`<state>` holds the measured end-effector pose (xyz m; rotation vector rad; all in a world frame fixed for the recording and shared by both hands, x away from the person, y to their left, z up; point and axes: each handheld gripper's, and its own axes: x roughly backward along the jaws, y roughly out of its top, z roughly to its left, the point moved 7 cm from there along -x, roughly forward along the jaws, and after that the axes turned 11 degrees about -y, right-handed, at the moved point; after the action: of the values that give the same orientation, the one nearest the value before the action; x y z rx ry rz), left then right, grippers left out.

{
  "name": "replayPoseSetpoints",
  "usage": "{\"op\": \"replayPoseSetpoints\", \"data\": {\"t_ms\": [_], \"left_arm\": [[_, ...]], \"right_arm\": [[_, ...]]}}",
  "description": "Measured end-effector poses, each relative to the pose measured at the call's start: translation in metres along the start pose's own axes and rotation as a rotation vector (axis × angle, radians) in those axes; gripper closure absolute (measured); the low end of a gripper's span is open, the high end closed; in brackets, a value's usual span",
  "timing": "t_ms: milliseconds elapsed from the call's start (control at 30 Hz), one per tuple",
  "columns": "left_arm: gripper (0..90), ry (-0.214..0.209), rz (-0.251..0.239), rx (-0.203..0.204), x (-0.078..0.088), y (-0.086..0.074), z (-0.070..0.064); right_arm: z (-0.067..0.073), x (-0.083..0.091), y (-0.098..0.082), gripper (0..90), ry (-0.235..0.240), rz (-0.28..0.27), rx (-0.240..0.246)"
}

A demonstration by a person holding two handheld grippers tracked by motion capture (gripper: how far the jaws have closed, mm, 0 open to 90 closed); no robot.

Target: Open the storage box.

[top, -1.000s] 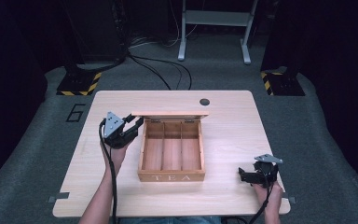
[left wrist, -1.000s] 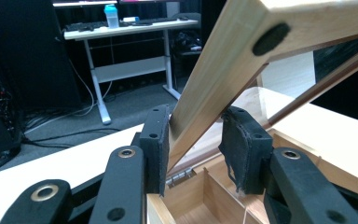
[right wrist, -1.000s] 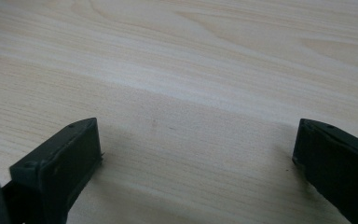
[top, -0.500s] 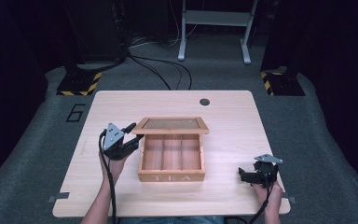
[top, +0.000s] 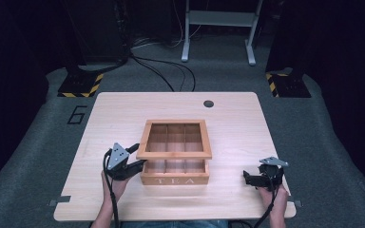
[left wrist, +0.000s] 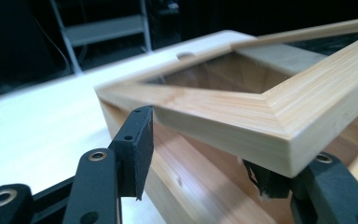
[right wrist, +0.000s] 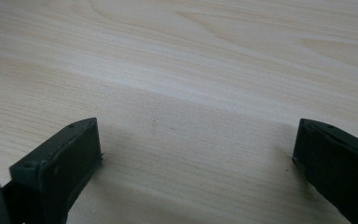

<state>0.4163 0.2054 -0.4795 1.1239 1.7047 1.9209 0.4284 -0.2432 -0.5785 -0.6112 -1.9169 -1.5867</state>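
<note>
Lowered since the earlier frames, the lid (top: 175, 138) now hangs just above the tea box (top: 174, 172), no longer upright. Left gripper (top: 134, 160), at the box's near-left corner, has just been opening; its jaws straddle the lid's corner, pads apart from it. Right gripper (top: 248, 177) rests near the table's (top: 233, 123) near-right corner, jaws spread, holding nothing
</note>
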Motion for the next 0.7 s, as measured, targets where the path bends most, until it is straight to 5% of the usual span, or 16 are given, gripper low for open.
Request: {"op": "replayPoseSetpoints", "data": {"t_ms": [567,700], "left_arm": [[42.8,-0.1,0.089,0.101,0.0,-0.041,-0.01],[40.8,-0.113,0.067,0.136,0.001,-0.043,-0.01]], "right_arm": [[0.0,0.0,0.0,0.4,0.0,0.0,0.0],[0.0,0.0,0.0,0.5,0.0,0.0,0.0]]}}
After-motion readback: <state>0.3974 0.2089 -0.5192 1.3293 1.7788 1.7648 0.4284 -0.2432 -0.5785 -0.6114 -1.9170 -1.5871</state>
